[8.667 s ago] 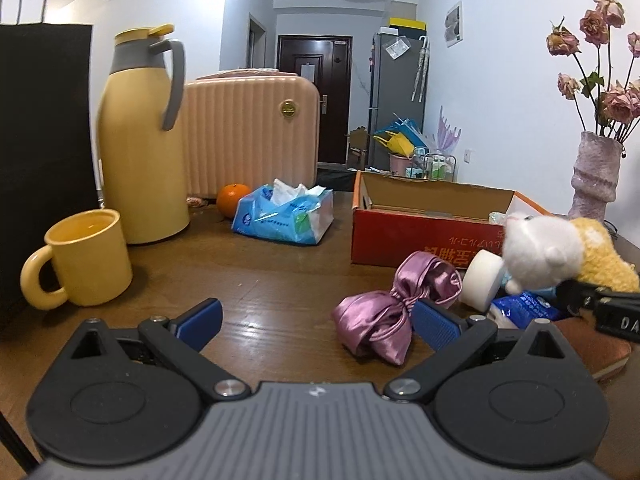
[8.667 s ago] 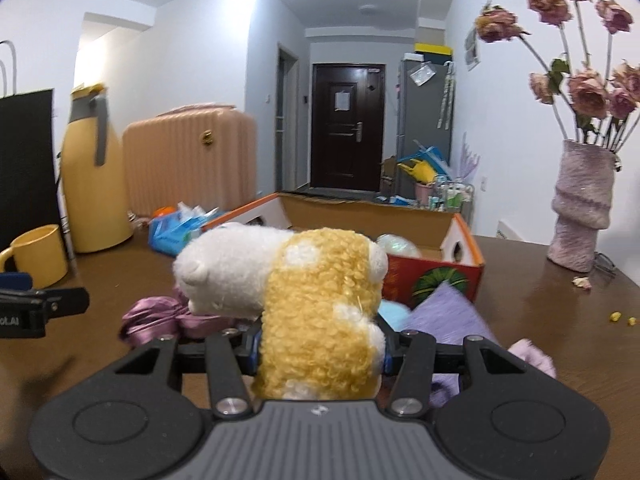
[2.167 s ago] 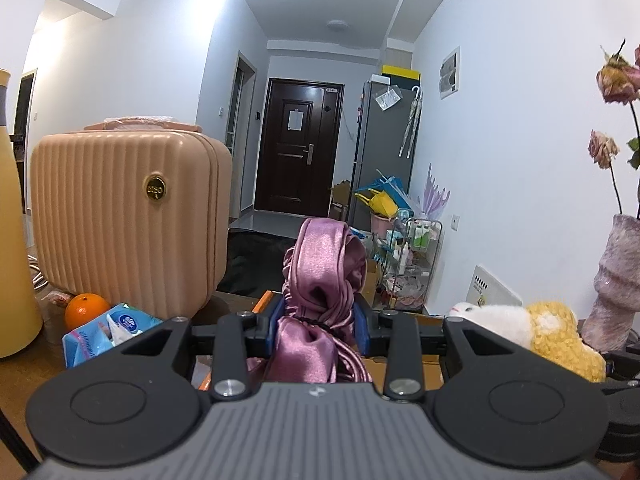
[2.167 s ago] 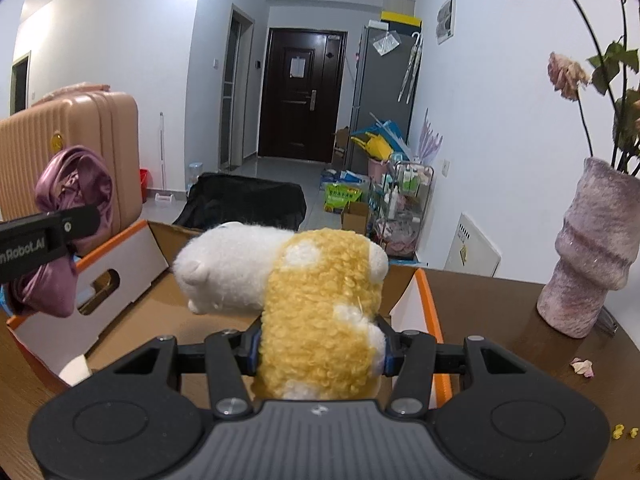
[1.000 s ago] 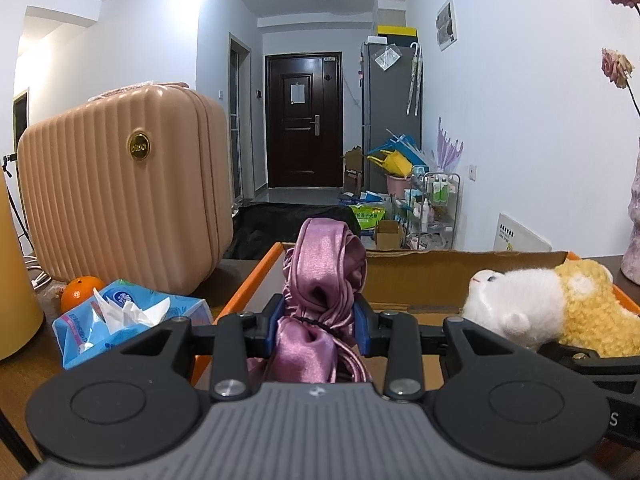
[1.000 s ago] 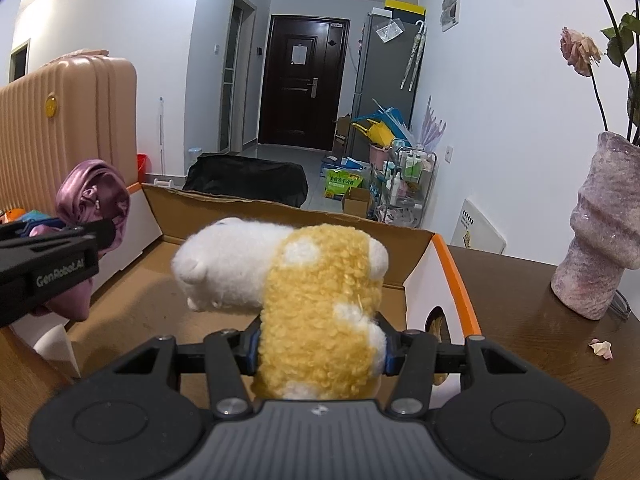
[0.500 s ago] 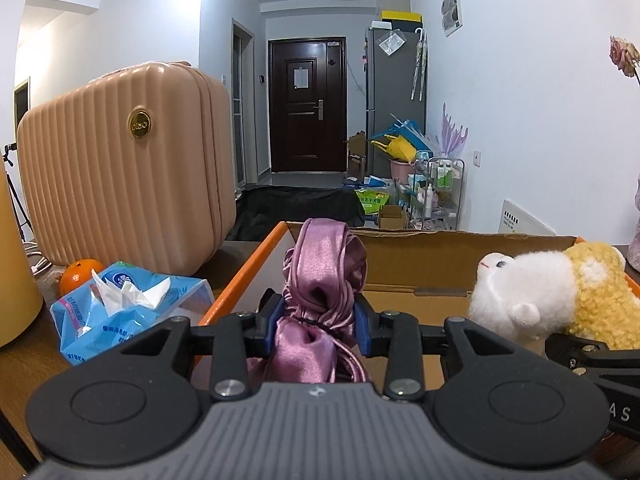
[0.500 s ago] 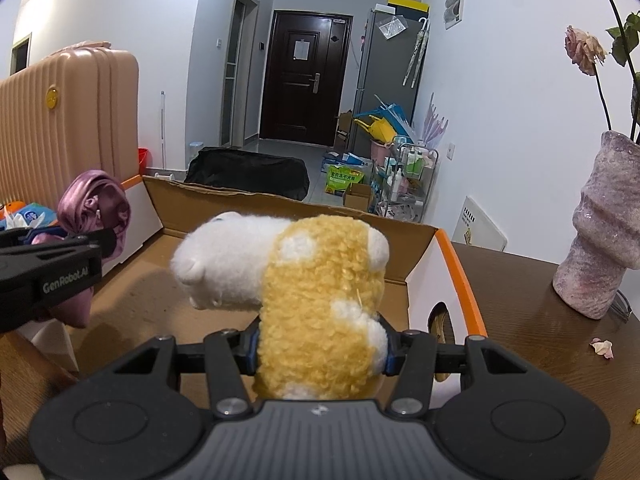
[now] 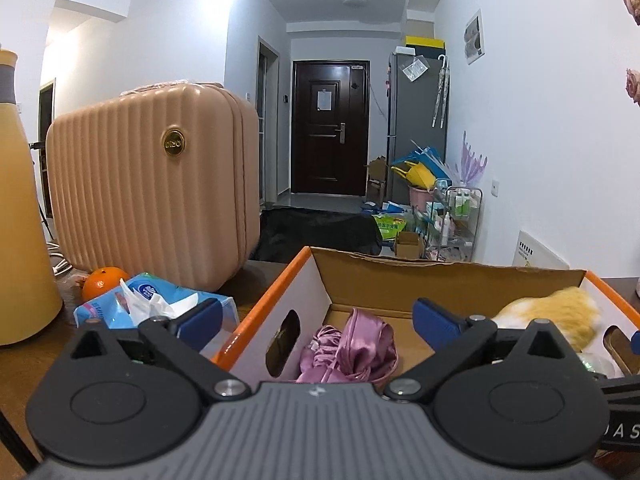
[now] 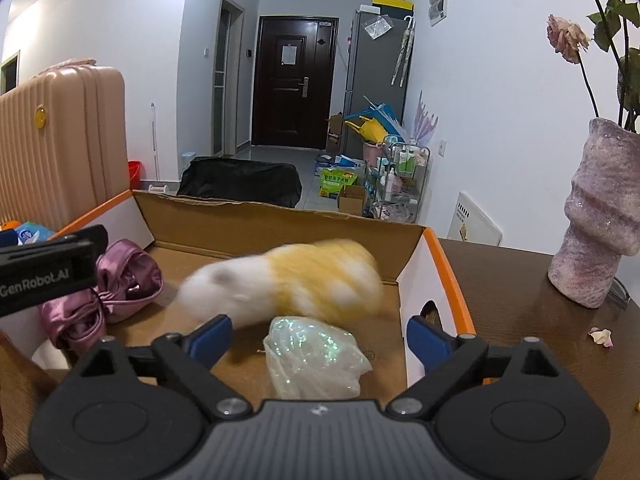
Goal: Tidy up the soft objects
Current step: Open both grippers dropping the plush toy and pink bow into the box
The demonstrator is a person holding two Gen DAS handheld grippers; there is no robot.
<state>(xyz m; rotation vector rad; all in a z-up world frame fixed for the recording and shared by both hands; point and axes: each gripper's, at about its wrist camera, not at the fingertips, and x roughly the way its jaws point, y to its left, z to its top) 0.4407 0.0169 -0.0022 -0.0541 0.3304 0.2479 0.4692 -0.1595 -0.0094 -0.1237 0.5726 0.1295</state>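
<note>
**Both tongs letting go over the cardboard box**

The left gripper is hovering above the left end of the cardboard box, its jaws opening wide with nothing pressed between the blue pads. The purple satin bow is lying below them on the box floor, crumpled against the near-left corner beside the oval handle hole.

The right gripper is hanging over the right part of the same box, jaws likewise opening and gripping nothing. The white-and-yellow plush toy is showing as a motion-blurred shape ahead of the pads, over the middle of the box floor; whether it is touching the cardboard yet cannot be told. A crinkled iridescent plastic bag is sitting on the box floor just in front of the plush, between the spread fingers in that view.

The bow is appearing again in the right wrist view, at the left of the box under the other tool's black arm.

Surroundings: peach suitcase, tissue pack and orange standing left of the box on the wooden table; mauve vase at right.
</note>
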